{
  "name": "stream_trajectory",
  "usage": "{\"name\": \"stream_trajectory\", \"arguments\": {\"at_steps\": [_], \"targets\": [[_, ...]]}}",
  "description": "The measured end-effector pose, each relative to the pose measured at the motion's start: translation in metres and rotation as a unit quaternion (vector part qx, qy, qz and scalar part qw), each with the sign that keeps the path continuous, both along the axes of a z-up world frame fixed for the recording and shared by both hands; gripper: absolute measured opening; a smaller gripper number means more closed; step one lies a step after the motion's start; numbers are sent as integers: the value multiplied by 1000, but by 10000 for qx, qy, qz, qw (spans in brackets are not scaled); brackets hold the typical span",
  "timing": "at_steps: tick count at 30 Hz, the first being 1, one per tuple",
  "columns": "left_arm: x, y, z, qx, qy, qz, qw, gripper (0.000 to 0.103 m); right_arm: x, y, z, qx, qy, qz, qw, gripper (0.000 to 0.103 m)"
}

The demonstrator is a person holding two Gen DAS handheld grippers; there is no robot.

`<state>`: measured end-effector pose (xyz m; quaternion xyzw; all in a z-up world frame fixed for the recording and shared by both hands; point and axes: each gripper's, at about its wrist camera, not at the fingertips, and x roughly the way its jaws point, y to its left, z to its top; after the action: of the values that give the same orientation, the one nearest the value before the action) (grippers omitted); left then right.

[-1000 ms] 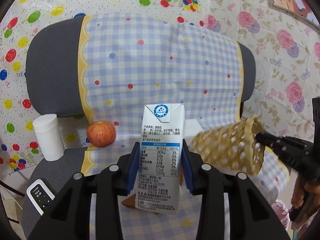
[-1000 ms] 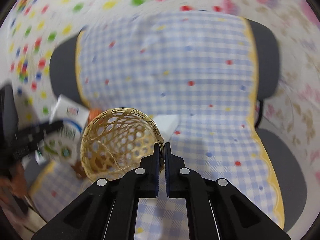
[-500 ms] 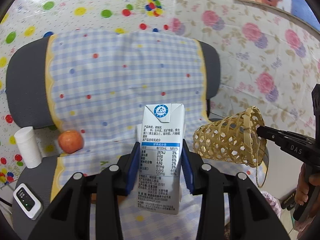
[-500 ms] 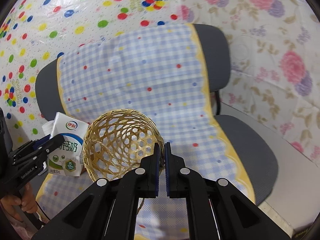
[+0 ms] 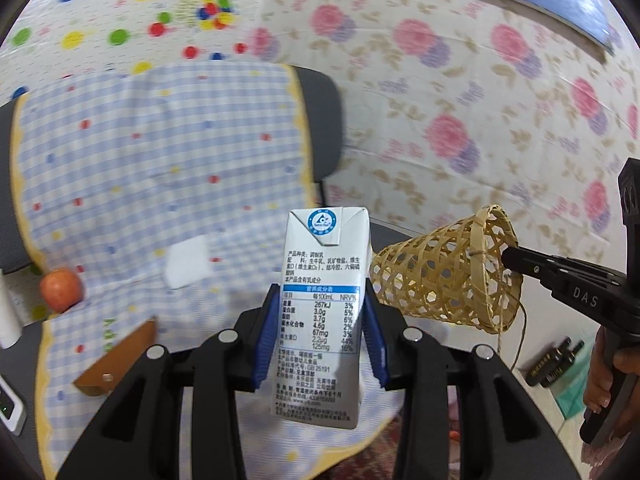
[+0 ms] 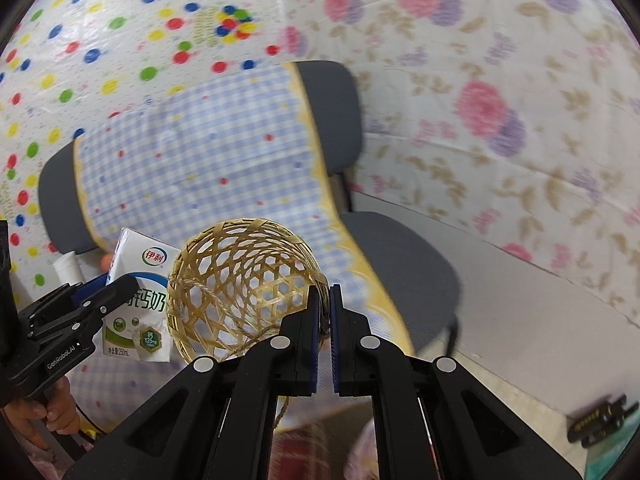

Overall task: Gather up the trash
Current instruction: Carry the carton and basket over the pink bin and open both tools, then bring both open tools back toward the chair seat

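My left gripper [image 5: 320, 308] is shut on a white milk carton [image 5: 324, 280] and holds it upright in the air over the chair's front edge. My right gripper [image 6: 325, 300] is shut on the rim of a woven bamboo basket [image 6: 240, 288], held tilted on its side. In the left wrist view the basket [image 5: 444, 276] hangs just right of the carton, apart from it, its mouth facing right. In the right wrist view the carton [image 6: 138, 296] sits just left of the basket's mouth.
A grey chair draped in a blue checked cloth [image 5: 152, 184] carries a red apple [image 5: 61, 289], a white folded tissue [image 5: 188, 262], a brown flat piece [image 5: 116, 360] and a white cylinder [image 5: 8, 312]. Dark items [image 5: 552, 362] lie on the floor at right.
Both grippers have swung to the right and back from the chair, carrying the carton and the basket. The chair and apple now sit further left. The carton and basket stay side by side.
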<state>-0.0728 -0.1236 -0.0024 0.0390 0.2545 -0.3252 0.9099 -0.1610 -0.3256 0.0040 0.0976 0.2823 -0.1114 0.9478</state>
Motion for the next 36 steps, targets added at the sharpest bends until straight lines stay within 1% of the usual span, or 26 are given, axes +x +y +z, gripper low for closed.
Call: {"name": "stream_trajectory", "arguments": {"at_steps": [2, 6, 9, 13, 19, 24, 28, 29, 30, 31, 32, 33, 34, 36], "targets": [[-6, -11, -2, 6, 19, -172, 9999, 37, -16, -10, -3, 50, 40, -187, 9998, 6], [-20, -36, -7, 54, 23, -555, 9984, 37, -48, -24, -9, -20, 149, -663, 9977, 6], [-30, -56, -13, 63, 92, -871, 9961, 37, -67, -33, -14, -8, 240, -929, 9954, 6], [-43, -84, -24, 79, 238, -1343, 9906, 37, -93, -45, -23, -53, 428, -1303, 9905, 6], [-64, -123, -35, 192, 313, -1862, 9818, 38, -119, -62, -36, -64, 639, -1720, 9830, 6], [-71, -146, -40, 256, 383, -2108, 9765, 38, -132, -76, -46, 53, 713, -1920, 9788, 6], [-70, -157, -42, 269, 443, -2179, 9746, 38, -133, -85, -56, 172, 761, -1977, 9771, 6], [-68, -159, -43, 264, 469, -2187, 9743, 38, -132, -88, -59, 220, 779, -1975, 9770, 9], [-66, -161, -44, 259, 505, -2186, 9742, 44, -132, -92, -64, 321, 800, -1934, 9773, 10], [-64, -162, -44, 255, 525, -2173, 9744, 58, -130, -94, -68, 400, 835, -1880, 9778, 12], [-62, -161, -45, 218, 557, -2154, 9747, 63, -129, -97, -73, 486, 896, -1818, 9780, 23], [-60, -160, -46, 192, 601, -2134, 9749, 66, -127, -98, -80, 558, 980, -1785, 9775, 31], [-58, -160, -46, 195, 622, -2101, 9755, 66, -126, -99, -84, 579, 1034, -1775, 9770, 43], [-55, -157, -46, 231, 611, -2000, 9776, 66, -125, -99, -89, 616, 1104, -1743, 9766, 44]]}}
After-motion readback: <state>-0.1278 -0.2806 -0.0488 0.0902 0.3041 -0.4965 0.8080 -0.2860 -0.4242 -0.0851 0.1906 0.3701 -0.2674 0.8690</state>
